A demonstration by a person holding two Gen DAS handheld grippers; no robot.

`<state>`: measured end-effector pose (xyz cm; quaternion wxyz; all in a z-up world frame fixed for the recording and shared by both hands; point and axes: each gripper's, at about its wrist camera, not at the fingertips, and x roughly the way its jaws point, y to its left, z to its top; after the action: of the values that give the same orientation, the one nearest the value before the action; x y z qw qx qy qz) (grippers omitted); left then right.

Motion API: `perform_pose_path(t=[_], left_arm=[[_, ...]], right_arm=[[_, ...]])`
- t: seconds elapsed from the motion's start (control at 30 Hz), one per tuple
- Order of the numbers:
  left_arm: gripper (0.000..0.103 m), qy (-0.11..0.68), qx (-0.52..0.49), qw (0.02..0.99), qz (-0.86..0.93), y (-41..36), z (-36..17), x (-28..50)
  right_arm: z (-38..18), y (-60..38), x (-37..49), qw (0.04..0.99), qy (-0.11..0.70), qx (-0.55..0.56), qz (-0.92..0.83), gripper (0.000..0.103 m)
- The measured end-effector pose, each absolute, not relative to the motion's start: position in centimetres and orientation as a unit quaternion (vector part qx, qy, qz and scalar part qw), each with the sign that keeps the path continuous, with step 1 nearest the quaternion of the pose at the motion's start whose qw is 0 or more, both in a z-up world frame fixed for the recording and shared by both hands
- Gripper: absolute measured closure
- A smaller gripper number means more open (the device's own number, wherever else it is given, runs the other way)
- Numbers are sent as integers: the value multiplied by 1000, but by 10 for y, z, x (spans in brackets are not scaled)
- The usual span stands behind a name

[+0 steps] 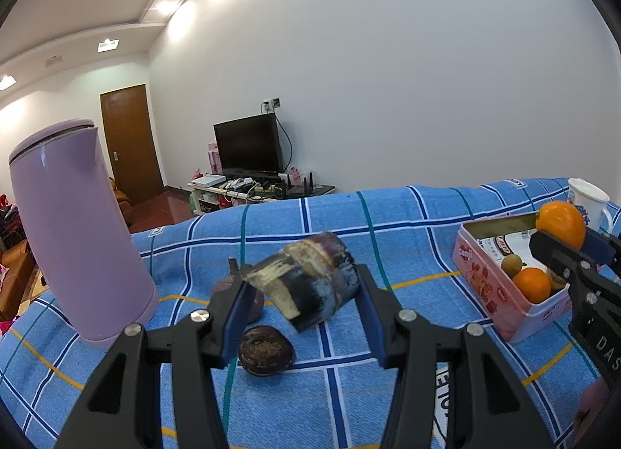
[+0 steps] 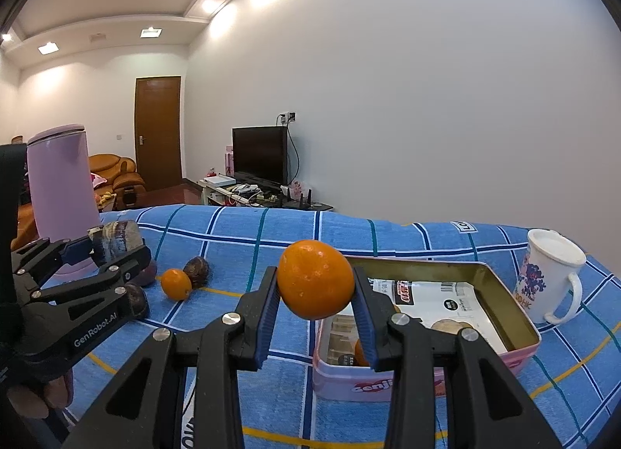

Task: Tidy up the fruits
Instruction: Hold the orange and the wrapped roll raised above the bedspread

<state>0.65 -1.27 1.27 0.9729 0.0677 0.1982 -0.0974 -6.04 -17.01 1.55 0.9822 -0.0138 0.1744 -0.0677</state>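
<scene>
Right wrist view: the right hand-held gripper (image 2: 315, 303) clamps a glossy, dimpled orange (image 2: 315, 279) above the near-left corner of the pink tin (image 2: 520, 317). Left, the left hand-held gripper (image 1: 300, 303) grips a dark, scuffed sugarcane piece (image 1: 306, 280) raised above the blue checked table (image 1: 388, 224).

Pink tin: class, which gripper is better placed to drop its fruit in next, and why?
Right. The right gripper holds an orange at the pink tin; the left gripper, gripping dark sugarcane, is farther off.
</scene>
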Motion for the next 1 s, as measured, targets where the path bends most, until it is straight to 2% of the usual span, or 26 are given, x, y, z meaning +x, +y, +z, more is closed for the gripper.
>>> perform_pose_path(t=[1.0], left_arm=[[50, 198, 68, 973, -97, -13, 13, 6]], right_arm=[[15, -174, -60, 982, 177, -9, -72, 65]])
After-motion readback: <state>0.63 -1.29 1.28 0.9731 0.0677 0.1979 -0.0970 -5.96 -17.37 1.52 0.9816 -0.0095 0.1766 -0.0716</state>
